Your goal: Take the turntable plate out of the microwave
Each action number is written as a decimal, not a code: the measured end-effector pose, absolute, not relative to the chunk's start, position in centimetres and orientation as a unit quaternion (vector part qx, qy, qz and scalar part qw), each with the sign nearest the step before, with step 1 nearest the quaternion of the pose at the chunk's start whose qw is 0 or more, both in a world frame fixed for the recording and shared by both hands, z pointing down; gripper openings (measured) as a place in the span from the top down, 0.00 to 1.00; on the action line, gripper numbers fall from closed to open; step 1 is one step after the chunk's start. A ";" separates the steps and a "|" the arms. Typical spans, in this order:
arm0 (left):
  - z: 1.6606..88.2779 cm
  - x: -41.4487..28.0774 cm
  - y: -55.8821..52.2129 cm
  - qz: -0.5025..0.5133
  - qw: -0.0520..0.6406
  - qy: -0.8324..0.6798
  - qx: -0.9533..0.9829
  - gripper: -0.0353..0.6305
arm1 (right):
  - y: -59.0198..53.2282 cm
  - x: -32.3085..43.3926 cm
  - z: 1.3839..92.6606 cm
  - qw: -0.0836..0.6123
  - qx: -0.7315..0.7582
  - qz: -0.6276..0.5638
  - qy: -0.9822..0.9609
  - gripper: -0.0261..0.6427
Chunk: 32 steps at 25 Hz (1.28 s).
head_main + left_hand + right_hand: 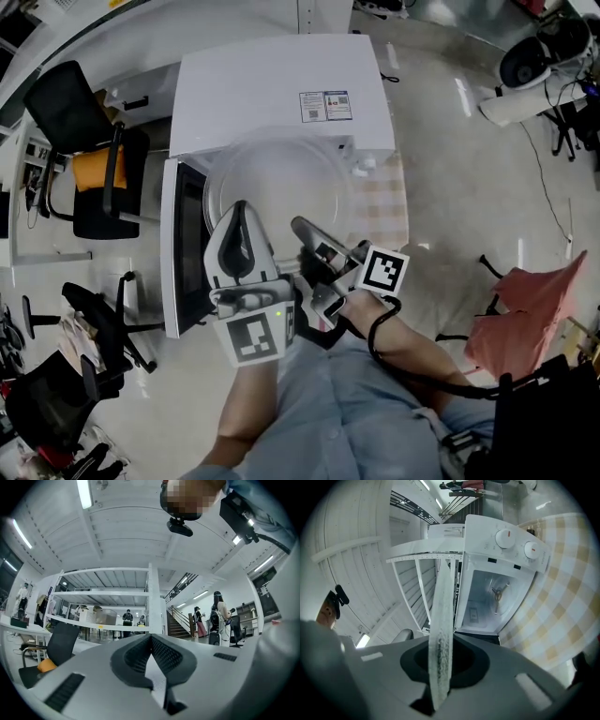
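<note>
Turntable plate (281,183): clear round glass disc, held in the air in front of the open mouth of the boxy white microwave (272,84), clear of the cavity.

Grip: right gripper (442,641) pinches the plate's rim, and the glass stands edge-on between its dark pads. Left gripper (151,639) has its jaws pressed together at the tips with nothing between them.

Progress: removal looks essentially done. In the right gripper view the cavity (494,599) holds no plate, only a small fitting at the middle of its floor. The dark-windowed door (178,244) is swung open at the left. What remains, by my reading, is to set the plate down; the yellow-and-white checked cloth (384,202) at the table's right edge is a likely spot.

Obscured:
- In the head view the glass outline is faint.
- The grippers cover its near rim.
- Whether the left gripper touches the plate cannot be told.
- The microwave hides most of the table.
</note>
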<state>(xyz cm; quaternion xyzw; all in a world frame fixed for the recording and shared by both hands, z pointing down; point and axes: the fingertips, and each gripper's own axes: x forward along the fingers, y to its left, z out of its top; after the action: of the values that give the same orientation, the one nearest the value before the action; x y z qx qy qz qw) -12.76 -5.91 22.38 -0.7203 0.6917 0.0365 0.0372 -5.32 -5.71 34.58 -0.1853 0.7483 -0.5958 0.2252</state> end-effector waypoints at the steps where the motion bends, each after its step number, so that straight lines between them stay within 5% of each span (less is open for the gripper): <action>1: 22.0 -12.8 -6.1 0.038 0.040 0.691 -0.720 0.94 | -6.1 -5.3 34.4 0.226 -0.187 -0.596 0.747 0.92; 32: 22.9 -15.7 -14.9 0.024 0.020 0.664 -0.747 0.94 | -18.1 -7.4 35.2 0.253 -0.243 -0.612 0.709 0.92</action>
<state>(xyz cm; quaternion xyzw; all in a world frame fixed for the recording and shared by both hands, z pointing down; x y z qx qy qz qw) -15.71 -14.91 22.94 -0.7474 0.6637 0.0244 0.0196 -7.40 -18.07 35.18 -0.2434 0.7087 -0.6121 0.2528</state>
